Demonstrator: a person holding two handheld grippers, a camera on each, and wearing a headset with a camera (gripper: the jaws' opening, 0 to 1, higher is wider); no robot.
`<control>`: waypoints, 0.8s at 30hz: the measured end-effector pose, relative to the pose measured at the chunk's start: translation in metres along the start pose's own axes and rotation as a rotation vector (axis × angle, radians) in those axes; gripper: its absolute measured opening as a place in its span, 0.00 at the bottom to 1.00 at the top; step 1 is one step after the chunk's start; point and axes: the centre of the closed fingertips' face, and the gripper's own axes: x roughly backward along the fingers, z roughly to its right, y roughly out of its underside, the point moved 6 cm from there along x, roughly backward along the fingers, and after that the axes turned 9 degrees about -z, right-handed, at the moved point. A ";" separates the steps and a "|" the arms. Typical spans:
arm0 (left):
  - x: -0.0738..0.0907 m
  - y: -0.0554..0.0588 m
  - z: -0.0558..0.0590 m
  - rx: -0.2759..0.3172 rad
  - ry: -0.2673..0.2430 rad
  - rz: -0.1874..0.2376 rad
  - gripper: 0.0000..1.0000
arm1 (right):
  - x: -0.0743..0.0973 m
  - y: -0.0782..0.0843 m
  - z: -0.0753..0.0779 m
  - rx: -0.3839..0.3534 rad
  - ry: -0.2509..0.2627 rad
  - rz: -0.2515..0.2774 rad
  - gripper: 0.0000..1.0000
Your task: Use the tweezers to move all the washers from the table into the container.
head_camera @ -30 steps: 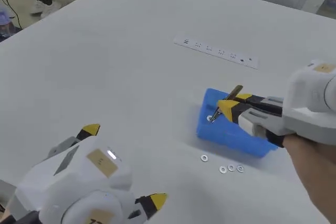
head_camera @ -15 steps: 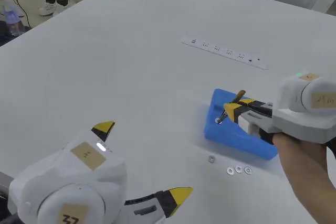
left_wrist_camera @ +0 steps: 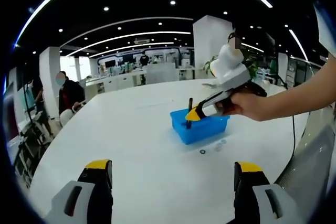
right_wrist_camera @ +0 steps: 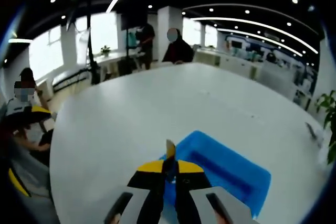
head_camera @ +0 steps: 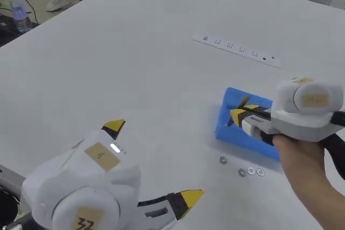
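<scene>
The right tool [head_camera: 242, 112] is clamping thin metal tweezers [head_camera: 241, 104], tips dipping into the blue plastic container [head_camera: 242, 139]. Four small metal washers [head_camera: 250, 171] are lying between it and the white worktop's [head_camera: 135, 52] near edge, not yet moved. The left tool [head_camera: 152, 162] is hanging wide open.

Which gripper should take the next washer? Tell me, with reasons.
Right, probably. The right gripper is shut on the tweezers above the blue container, with the washers lying just beside it; the left gripper is open, empty and farther away.
</scene>
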 end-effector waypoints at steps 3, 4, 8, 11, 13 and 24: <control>0.000 0.001 0.000 -0.020 -0.011 -0.005 0.99 | 0.001 -0.001 -0.001 -0.001 0.005 0.022 0.03; -0.001 0.001 0.001 -0.030 -0.013 -0.011 0.99 | 0.001 -0.001 -0.001 -0.003 0.007 0.024 0.03; -0.001 0.001 0.000 -0.036 -0.016 -0.012 0.99 | 0.001 -0.001 0.001 -0.010 0.002 0.022 0.03; -0.002 0.002 0.001 -0.043 -0.015 -0.017 0.99 | 0.002 -0.002 0.002 -0.016 0.005 0.013 0.04; -0.002 0.002 0.001 -0.049 -0.019 -0.018 0.99 | 0.006 -0.004 0.004 -0.016 0.013 0.024 0.04; -0.001 0.002 -0.001 -0.063 -0.032 -0.019 0.99 | 0.045 -0.018 -0.004 -0.063 -0.021 0.112 0.04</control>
